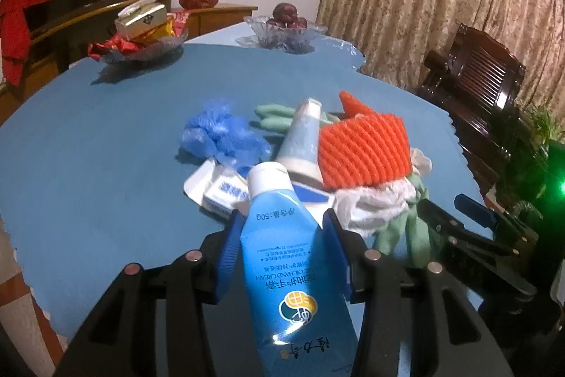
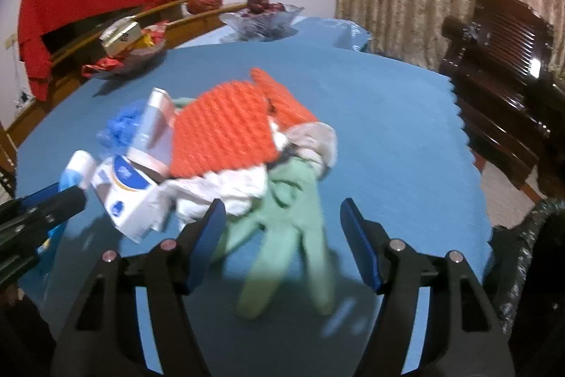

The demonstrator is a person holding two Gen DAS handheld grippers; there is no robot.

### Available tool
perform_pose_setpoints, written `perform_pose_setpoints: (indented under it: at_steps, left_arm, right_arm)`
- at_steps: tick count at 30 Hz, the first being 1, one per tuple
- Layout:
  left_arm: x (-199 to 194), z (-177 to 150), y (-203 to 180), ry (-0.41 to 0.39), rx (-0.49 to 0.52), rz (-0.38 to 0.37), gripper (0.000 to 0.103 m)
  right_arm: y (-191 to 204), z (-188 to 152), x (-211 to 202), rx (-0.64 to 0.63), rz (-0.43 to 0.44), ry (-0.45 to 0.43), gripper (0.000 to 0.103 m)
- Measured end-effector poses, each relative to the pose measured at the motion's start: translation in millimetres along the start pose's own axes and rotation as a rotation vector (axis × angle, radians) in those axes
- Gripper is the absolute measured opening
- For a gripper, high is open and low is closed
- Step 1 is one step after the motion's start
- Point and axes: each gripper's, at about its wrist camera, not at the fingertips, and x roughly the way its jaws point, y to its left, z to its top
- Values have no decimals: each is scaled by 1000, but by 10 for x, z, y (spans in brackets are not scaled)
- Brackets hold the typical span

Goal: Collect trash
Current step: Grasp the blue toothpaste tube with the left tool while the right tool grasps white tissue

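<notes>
The left gripper [image 1: 284, 228] clamps a blue tube [image 1: 293, 274] reading "HAND CREAM", legible only in its view, while the right gripper [image 2: 282, 228] gapes around a green glove [image 2: 293, 221].

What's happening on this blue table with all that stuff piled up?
A person is clearing rubbish off the blue table with a two-finger gripper in each hand. The left gripper is clamped on a blue hand cream tube, held in front of the pile. The right gripper has its fingers spread either side of a green glove, not pressing it. An orange foam net, a white cloth, a crumpled blue plastic bag and a small white carton remain heaped together.
</notes>
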Motion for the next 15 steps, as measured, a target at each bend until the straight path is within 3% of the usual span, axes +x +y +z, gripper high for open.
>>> perform_pose_setpoints:
  at_steps: [9, 12, 14, 15]
  left_arm:
    - [34, 38, 70, 0, 7, 11, 46]
    - [33, 35, 89, 3, 4, 11, 46]
    - [23, 36, 96, 2, 4, 11, 46]
    - [29, 33, 93, 2, 4, 11, 46]
  right_arm:
    - [341, 124, 193, -68, 62, 29, 63]
    - [398, 130, 303, -69, 97, 72, 41]
    - [420, 124, 352, -71, 107, 99, 17]
    - [425, 117, 351, -70, 117, 101, 14]
